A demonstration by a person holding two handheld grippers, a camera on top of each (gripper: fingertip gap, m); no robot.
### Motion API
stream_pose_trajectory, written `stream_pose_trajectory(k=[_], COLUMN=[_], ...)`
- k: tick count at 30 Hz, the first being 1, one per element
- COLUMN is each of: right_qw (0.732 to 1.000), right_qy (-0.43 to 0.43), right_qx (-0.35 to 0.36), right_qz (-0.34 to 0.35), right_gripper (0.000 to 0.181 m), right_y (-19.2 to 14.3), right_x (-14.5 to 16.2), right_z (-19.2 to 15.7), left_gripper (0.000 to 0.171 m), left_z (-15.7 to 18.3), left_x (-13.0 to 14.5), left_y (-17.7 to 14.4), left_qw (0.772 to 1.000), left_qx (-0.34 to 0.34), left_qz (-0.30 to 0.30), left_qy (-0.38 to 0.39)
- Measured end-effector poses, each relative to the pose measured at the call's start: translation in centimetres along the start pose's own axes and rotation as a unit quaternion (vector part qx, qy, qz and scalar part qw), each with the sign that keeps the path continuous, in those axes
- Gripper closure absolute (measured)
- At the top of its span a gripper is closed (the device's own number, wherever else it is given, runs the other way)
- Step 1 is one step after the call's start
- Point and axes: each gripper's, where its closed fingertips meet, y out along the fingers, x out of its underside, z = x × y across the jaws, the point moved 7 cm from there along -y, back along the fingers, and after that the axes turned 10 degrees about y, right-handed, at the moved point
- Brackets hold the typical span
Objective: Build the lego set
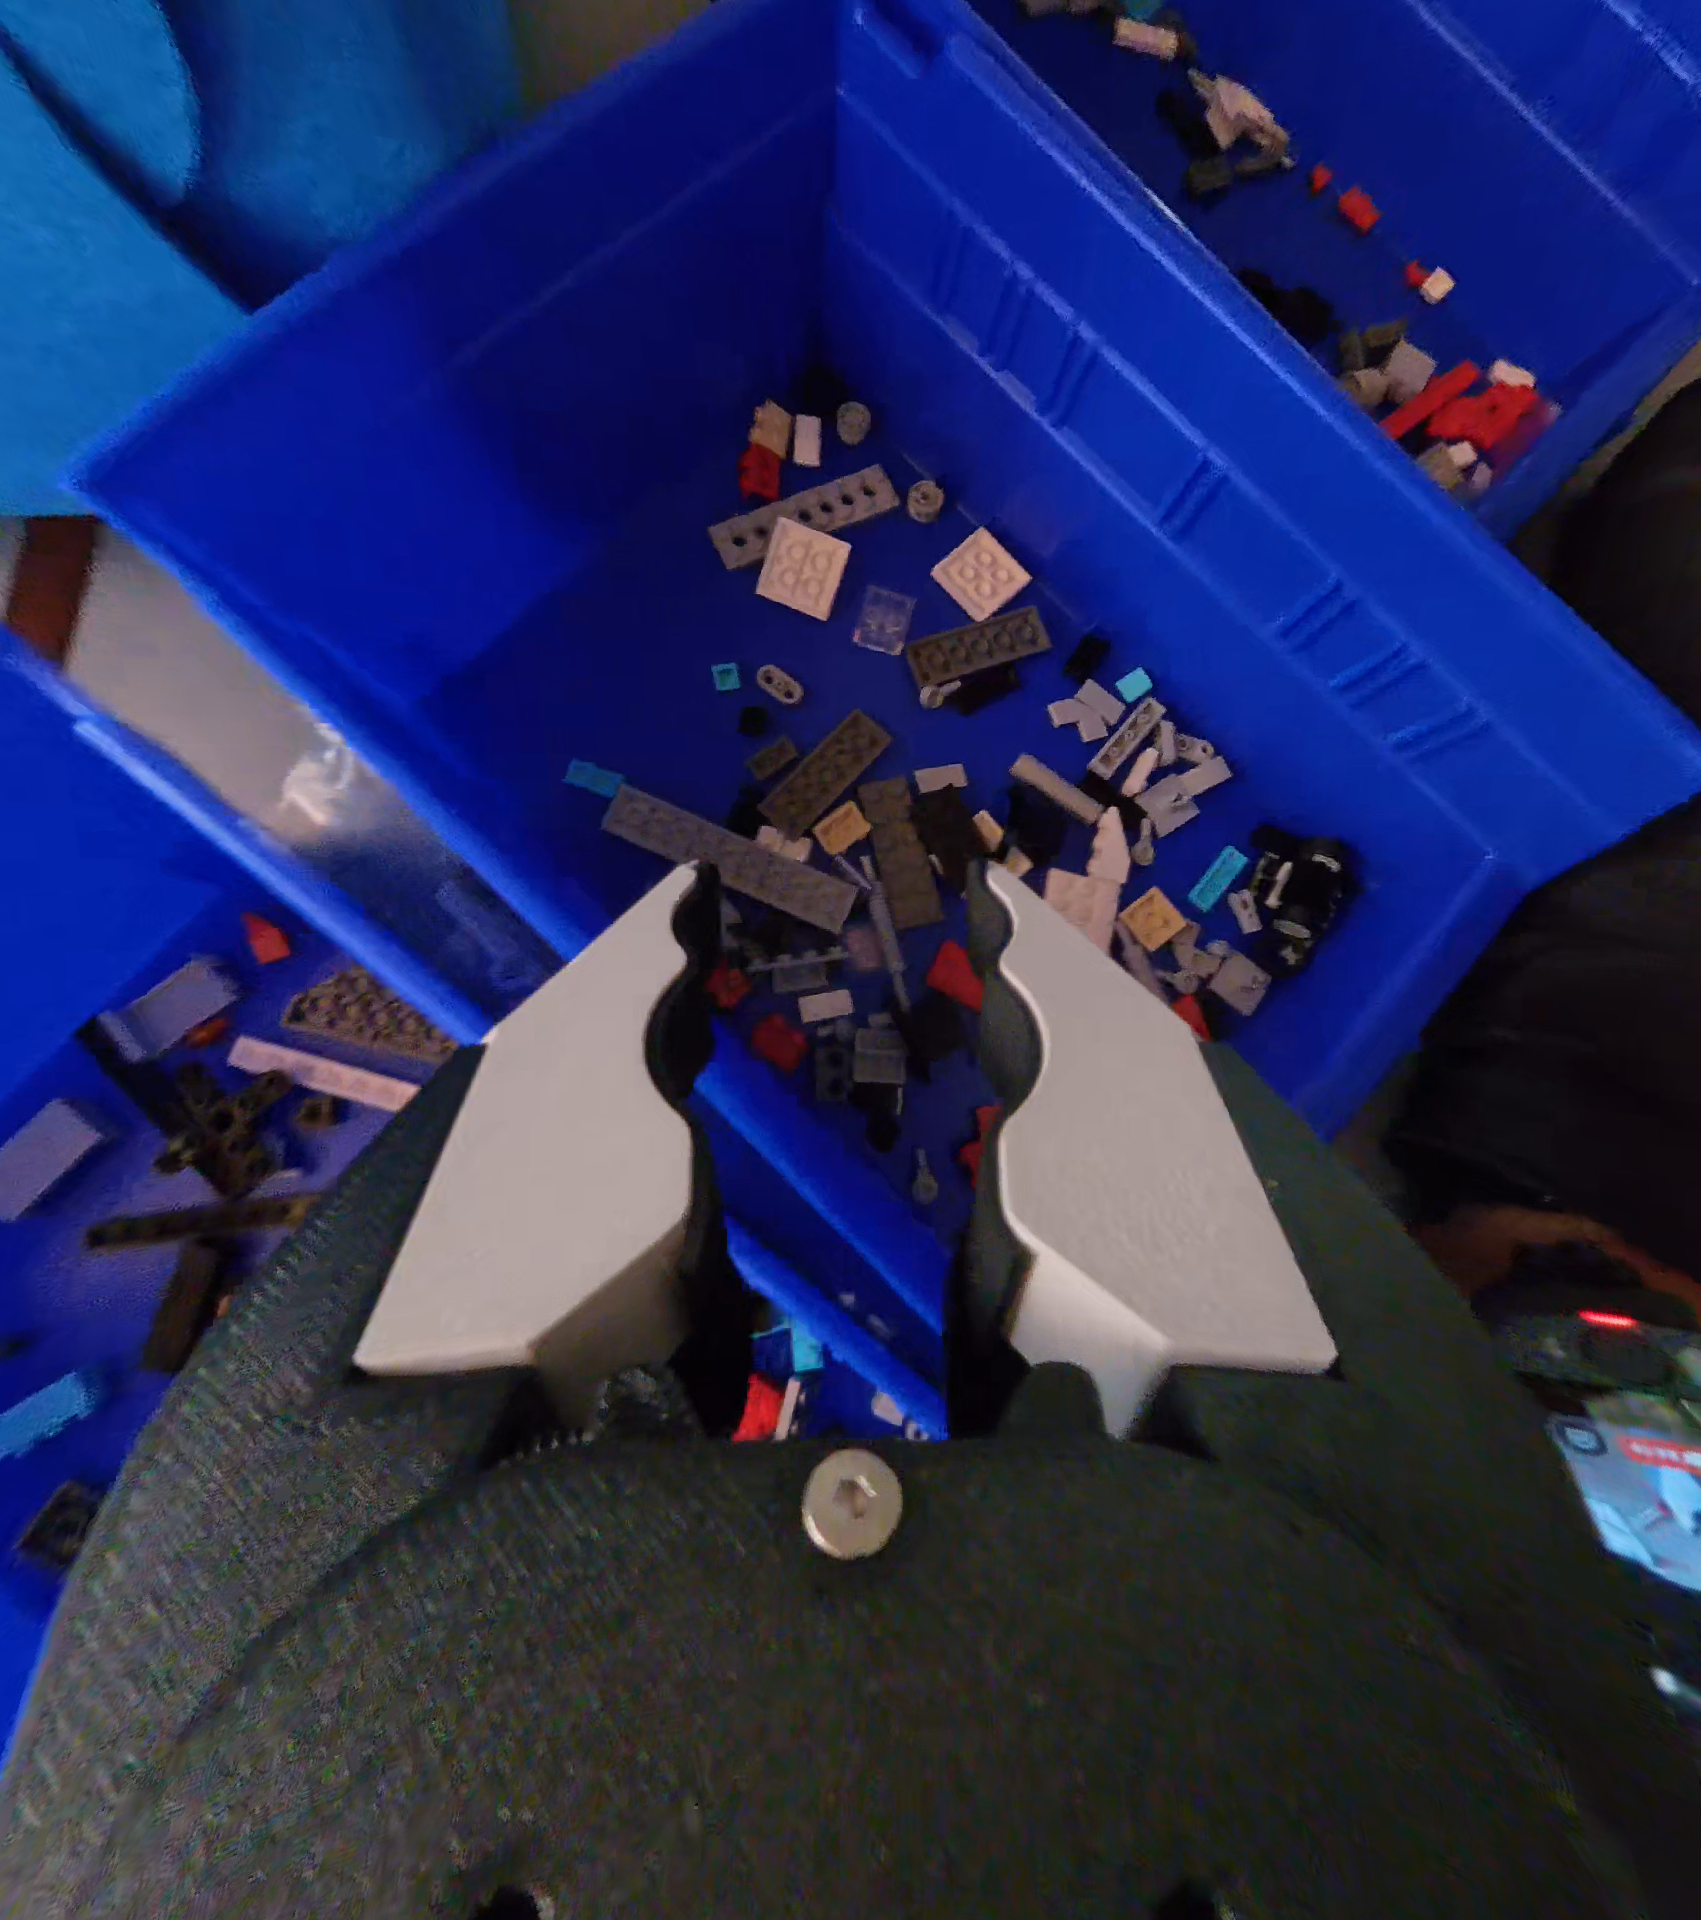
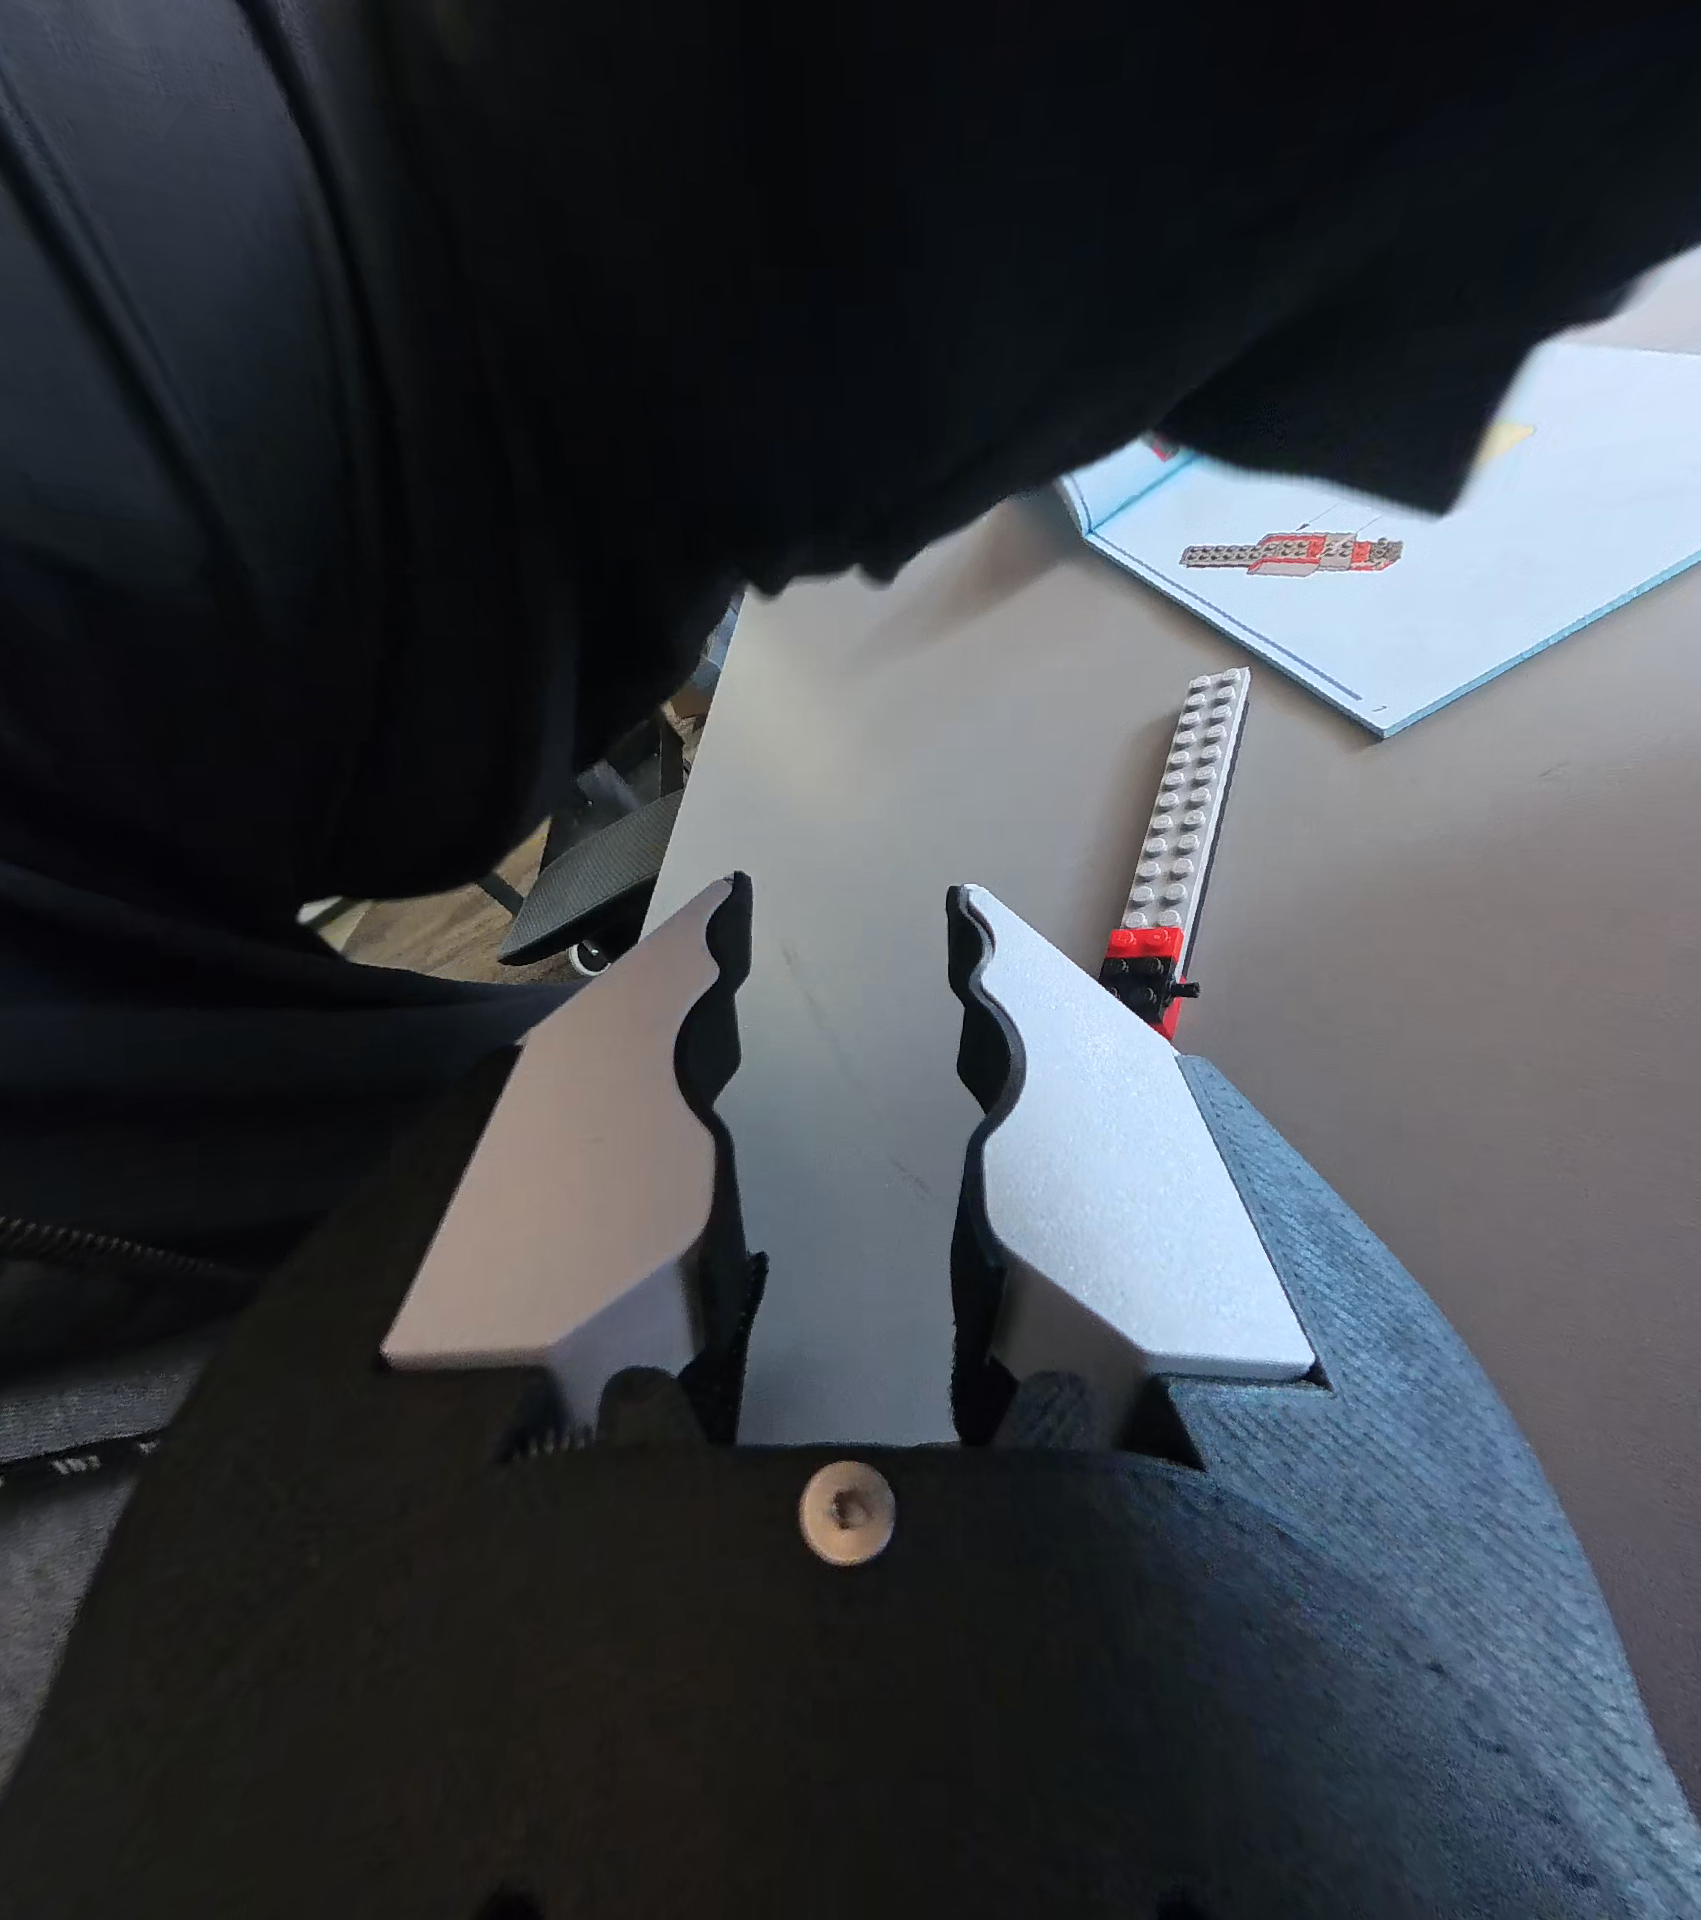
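My left gripper (image 1: 838, 883) is open and empty, held above a blue bin (image 1: 534, 436) that holds several loose grey, black, white, tan and red lego pieces (image 1: 929, 790). A long grey plate (image 1: 726, 854) lies just beyond the fingertips. My right gripper (image 2: 848, 894) is open and empty, low over a grey table (image 2: 1448, 1039). To its right lies a partial build: a long light-grey studded plate (image 2: 1189, 810) with red and black pieces (image 2: 1145, 961) at its near end. An open instruction booklet (image 2: 1552, 582) lies farther right.
Two more blue bins with pieces flank the middle one, at left (image 1: 46, 1091) and upper right (image 1: 1511, 156). A printed box (image 1: 1677, 1475) shows at the lower right. A person's dark clothing (image 2: 410, 416) fills the left and top of the right wrist view. The table's left edge (image 2: 690, 790) drops to a chair base. One gripper's finger ends stand about 30 cm off the other's. My left gripper is the nearer one to the long grey plate (image 1: 726, 854): about 9 cm, against 35 cm.
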Motion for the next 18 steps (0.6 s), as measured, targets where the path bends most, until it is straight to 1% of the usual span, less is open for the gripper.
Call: stream_pose_trajectory(k=[4, 7, 9, 12, 16, 17, 18], right_qw=[1.0, 1.0, 1.0, 1.0, 1.0, 1.0, 1.0], right_qy=[0.0, 0.0, 0.0, -0.001, 0.0, -0.001, -0.001], right_qx=[0.0, -0.001, -0.001, -0.001, -0.002, -0.002, -0.002], right_qz=[0.0, 0.0, 0.001, 0.001, 0.0, 0.0, 0.0], right_gripper=[0.141, 0.141, 0.141, 0.141, 0.141, 0.141, 0.141], right_y=[0.0, 0.0, -0.1, -0.1, -0.1, -0.1, -0.1], right_x=[0.0, 0.0, 0.0, 0.0, 0.0, 0.0, 0.0], right_z=[0.0, 0.0, 0.0, 0.0, 0.0, 0.0, 0.0], left_gripper=[0.116, 0.108, 0.104, 0.106, 0.104, 0.101, 0.103], left_z=[-0.8, -1.4, -1.8, -2.0, -2.8, -3.0, -3.0], left_x=[0.5, 1.3, 2.2, 2.3, 2.4, 2.6, 2.7], left_y=[-1.8, -1.8, -1.3, -1.0, -1.2, -1.2, -1.1], left_qw=[0.997, 0.992, 0.991, 0.987, 0.981, 0.98, 0.981], left_qx=[-0.047, -0.078, -0.096, -0.122, -0.175, -0.181, -0.171], left_qz=[0.06, 0.088, 0.079, 0.085, 0.061, 0.05, 0.045], left_qy=[-0.02, -0.039, -0.054, -0.055, -0.058, -0.065, -0.076])
